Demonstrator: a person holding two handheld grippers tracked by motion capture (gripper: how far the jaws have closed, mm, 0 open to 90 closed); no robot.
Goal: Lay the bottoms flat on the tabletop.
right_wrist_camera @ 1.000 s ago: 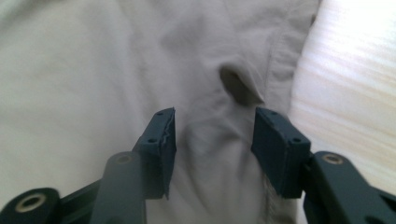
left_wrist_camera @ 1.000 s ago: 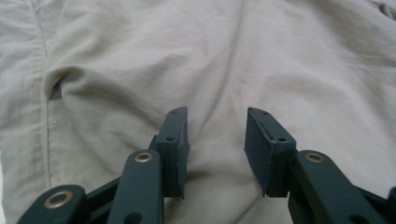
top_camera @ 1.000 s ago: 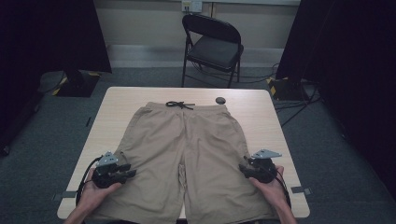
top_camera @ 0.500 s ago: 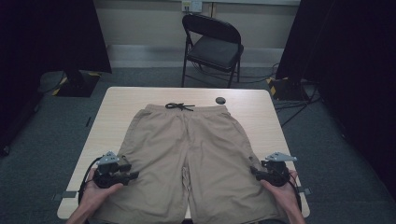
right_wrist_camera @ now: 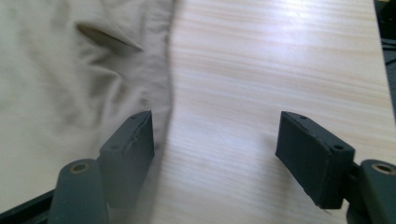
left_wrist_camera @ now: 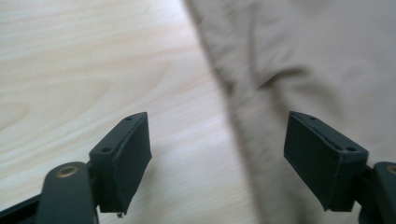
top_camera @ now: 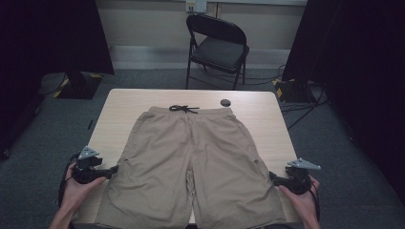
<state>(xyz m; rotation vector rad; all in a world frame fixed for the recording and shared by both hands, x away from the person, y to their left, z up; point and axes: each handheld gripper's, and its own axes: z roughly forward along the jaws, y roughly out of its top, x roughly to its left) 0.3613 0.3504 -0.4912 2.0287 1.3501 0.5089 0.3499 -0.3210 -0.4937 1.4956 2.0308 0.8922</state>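
High view: a pair of khaki shorts [top_camera: 191, 157] lies flat and spread out on the pale wooden desk [top_camera: 267, 119], waistband toward the far edge and both legs running to the near edge. A black drawstring [top_camera: 183, 109] is tied in a bow at the middle of the waistband. A small dark round object [top_camera: 225, 102] rests on the desk just beyond the waistband, apart from the cloth (its nature cannot be made out).

The left tongs [top_camera: 111, 170] sit at the outer edge of the shorts' left leg, low over the desk, held in the person's left hand [top_camera: 81, 183]. In the left gripper view the jaws stand wide apart with nothing between them; the leg's side seam [left_wrist_camera: 238, 116] runs up through the gap, bare wood on one side and cloth on the other.

The right tongs [top_camera: 273, 177] sit at the outer edge of the right leg, held in the right hand [top_camera: 298, 195]. In the right gripper view the jaws are likewise spread wide and hold nothing; one jaw lies over the cloth's edge, the other over bare wood.

Beyond the desk a black folding chair [top_camera: 217, 47] stands on the grey carpet [top_camera: 71, 119].
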